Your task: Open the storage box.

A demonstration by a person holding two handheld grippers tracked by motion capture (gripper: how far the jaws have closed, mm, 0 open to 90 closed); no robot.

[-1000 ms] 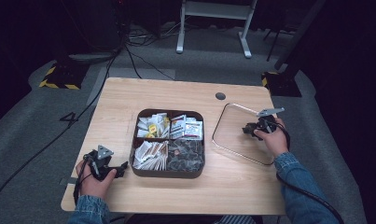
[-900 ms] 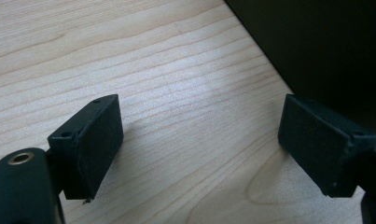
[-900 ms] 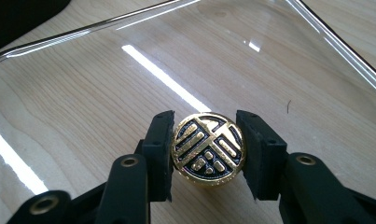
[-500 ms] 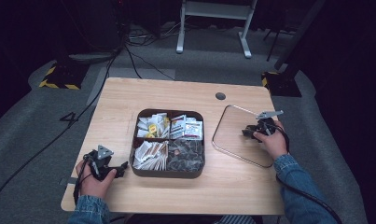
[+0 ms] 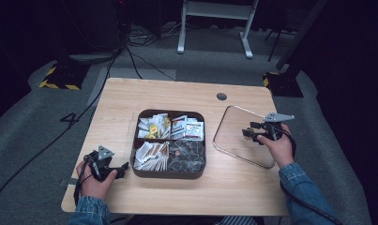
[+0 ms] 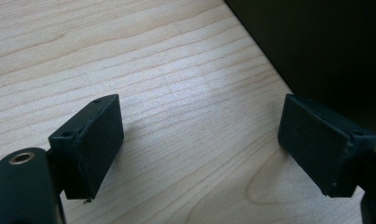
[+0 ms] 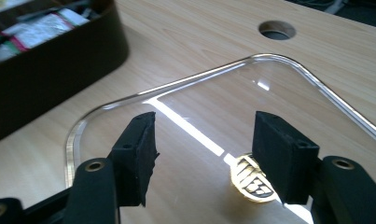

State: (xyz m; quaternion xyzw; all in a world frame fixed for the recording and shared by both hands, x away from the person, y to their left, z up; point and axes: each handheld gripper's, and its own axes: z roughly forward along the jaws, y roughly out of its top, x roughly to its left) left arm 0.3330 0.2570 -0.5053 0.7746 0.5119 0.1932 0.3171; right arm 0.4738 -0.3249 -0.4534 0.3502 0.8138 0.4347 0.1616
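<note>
We're seeing a pale wood-grain table [image 5: 177, 98] w/ a dark rounded-square box [image 5: 168, 144] at centre, split in four, holding paper packets. Right of it a clear rounded-square lid [image 5: 238, 136] is lying flat, turned diagonal. Right gripper [image 5: 246, 133] is hovering over it, jaws spread, empty; left gripper [image 5: 124, 168] is resting by the box, jaws wide apart.

A light wooden table [image 5: 177, 98] stands on grey carpet [image 5: 32, 126]; dark surroundings, cables [image 5: 135, 56] behind.
</note>
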